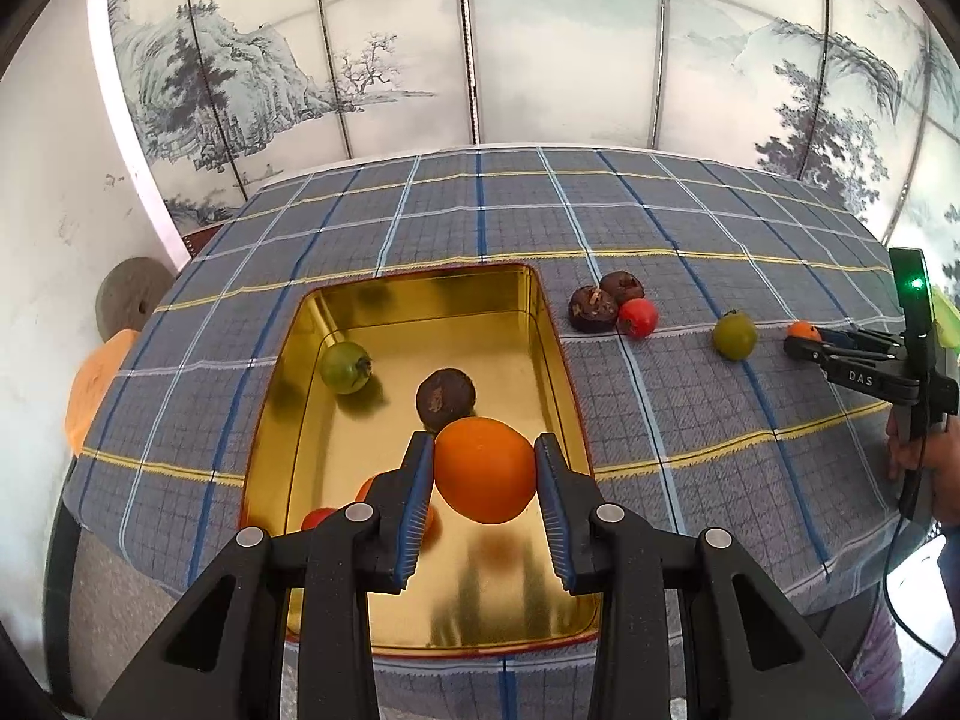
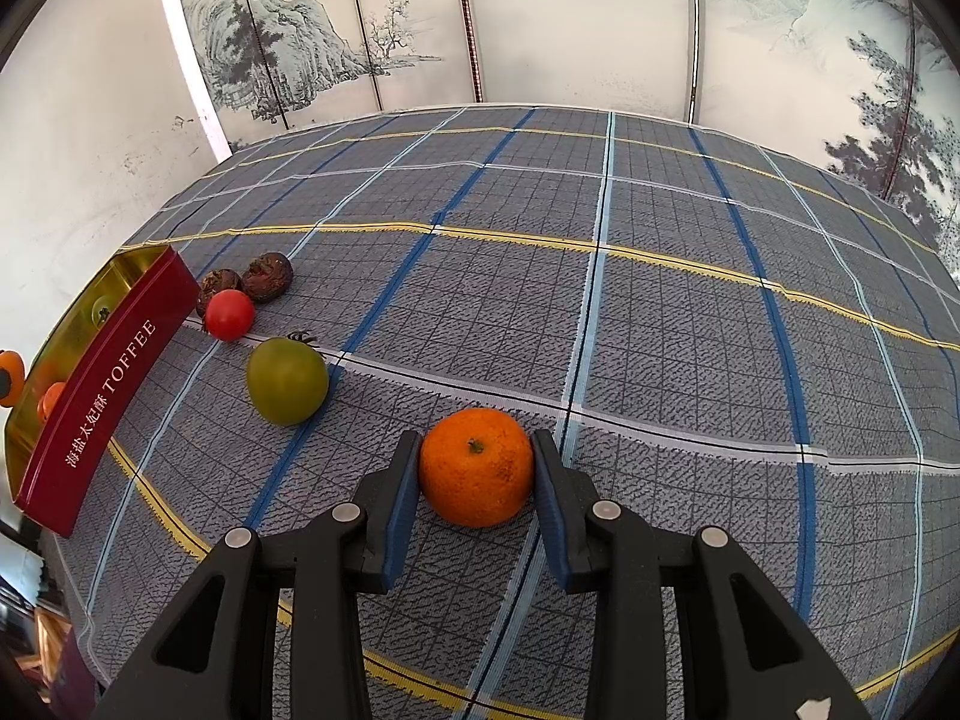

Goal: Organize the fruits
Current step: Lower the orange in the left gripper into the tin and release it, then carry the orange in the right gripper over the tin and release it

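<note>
- Both jaws are clenched on fruit: my left gripper [image 1: 485, 468] holds an orange [image 1: 485, 469] above the tin [image 1: 558, 324], while my right gripper [image 2: 474, 468] grips a mandarin [image 2: 476, 467] resting on the cloth [image 2: 660, 330], well right of the tin.
- Inside the tin lie a green fruit [image 1: 345, 367], a brown one [image 1: 446, 399] and red-orange ones partly hidden behind my left finger.
- Just right of the tin sit two brown fruits [image 2: 252, 282] touching a red one [image 2: 228, 314]; a green tomato [image 2: 287, 380] lies farther right.
- I judge this the drop step: next I lower the orange, release, then lift the mandarin across to the tin.
</note>
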Motion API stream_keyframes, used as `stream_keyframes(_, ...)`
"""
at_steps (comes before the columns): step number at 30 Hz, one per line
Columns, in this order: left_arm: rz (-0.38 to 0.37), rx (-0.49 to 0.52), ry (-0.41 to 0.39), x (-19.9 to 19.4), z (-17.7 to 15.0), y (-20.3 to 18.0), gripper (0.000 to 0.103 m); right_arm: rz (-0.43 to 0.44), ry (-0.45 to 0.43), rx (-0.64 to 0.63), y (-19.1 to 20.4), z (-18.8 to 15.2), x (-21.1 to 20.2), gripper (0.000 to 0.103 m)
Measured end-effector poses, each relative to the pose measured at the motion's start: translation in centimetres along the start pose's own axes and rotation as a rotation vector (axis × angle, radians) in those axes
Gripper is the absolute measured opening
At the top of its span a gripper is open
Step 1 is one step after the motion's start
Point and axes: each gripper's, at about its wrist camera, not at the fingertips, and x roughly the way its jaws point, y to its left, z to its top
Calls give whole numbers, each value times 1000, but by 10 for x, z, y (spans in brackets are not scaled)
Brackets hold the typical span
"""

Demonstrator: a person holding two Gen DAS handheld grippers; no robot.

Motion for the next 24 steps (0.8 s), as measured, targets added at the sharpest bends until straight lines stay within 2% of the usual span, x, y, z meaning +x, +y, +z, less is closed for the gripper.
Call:
stream_keyframes(5, 6, -1, -1, 4, 8, 0, 36, 0, 0, 0, 0, 0, 0, 32)
stream_keyframes(9, -44, -53, 3, 4, 13, 9, 40, 1, 0, 0, 0, 0, 0, 32)
stream_keyframes(10, -52, -73, -13, 1, 14, 12, 47, 1, 0, 0, 0, 0, 0, 32)
stream_keyframes(11, -58, -80, -23, -1, 14, 14, 60, 1, 0, 0, 0, 0, 0, 32)
stream_keyframes(13, -55, -86, -51, -6, 15, 16, 71, 2, 0, 1, 0, 0, 0, 32)
stream_keyframes(16, -20, -75, -90, -14, 14, 17, 72, 1, 0, 0, 0, 0, 0, 32)
stream_keyframes(24, 41, -87, -87, -30, -8, 22, 72, 1, 0, -1, -1, 0, 0, 32)
